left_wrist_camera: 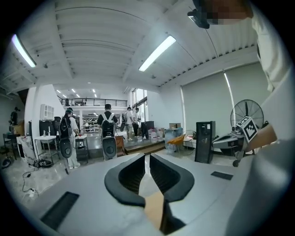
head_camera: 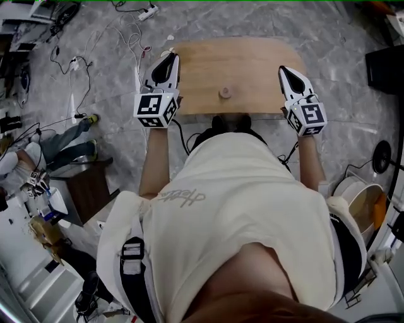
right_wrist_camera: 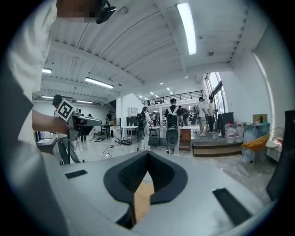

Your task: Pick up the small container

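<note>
In the head view a small round tan container stands near the front edge of a light wooden table. My left gripper hovers over the table's left edge, left of the container and apart from it. My right gripper is at the table's right edge, also apart from it. In the left gripper view the left gripper points out across the room, its jaws together and holding nothing. In the right gripper view the right gripper also has its jaws meeting with nothing between them. Neither gripper view shows the container.
Cables and a power strip lie on the marble floor left of the table. A black box, a fan and a white bucket stand to the right. Several people and a black speaker are far off.
</note>
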A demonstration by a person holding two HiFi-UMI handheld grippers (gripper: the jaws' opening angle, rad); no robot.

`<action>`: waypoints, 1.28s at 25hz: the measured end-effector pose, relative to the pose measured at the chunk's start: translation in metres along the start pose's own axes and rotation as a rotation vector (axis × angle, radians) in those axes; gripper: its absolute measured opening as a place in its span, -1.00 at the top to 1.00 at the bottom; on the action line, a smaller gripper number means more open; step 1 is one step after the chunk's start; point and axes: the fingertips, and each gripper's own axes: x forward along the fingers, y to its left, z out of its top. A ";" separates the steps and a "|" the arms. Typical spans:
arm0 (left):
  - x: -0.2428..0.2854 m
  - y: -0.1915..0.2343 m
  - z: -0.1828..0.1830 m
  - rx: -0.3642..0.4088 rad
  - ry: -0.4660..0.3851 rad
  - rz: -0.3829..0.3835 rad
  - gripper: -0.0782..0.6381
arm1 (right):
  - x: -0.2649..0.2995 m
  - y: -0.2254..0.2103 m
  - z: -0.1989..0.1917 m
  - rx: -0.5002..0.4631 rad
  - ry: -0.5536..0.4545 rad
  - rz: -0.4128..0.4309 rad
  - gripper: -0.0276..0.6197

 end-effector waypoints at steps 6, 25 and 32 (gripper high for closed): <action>0.006 0.008 -0.001 -0.054 0.008 -0.068 0.04 | 0.006 0.014 0.023 -0.038 -0.004 -0.001 0.91; 0.003 -0.011 -0.031 -0.003 0.013 -0.175 -0.86 | 0.011 0.023 0.026 -0.039 -0.007 -0.041 0.91; 0.000 -0.015 -0.041 -0.012 0.025 -0.157 -0.86 | 0.005 0.025 0.018 -0.008 0.003 -0.050 0.91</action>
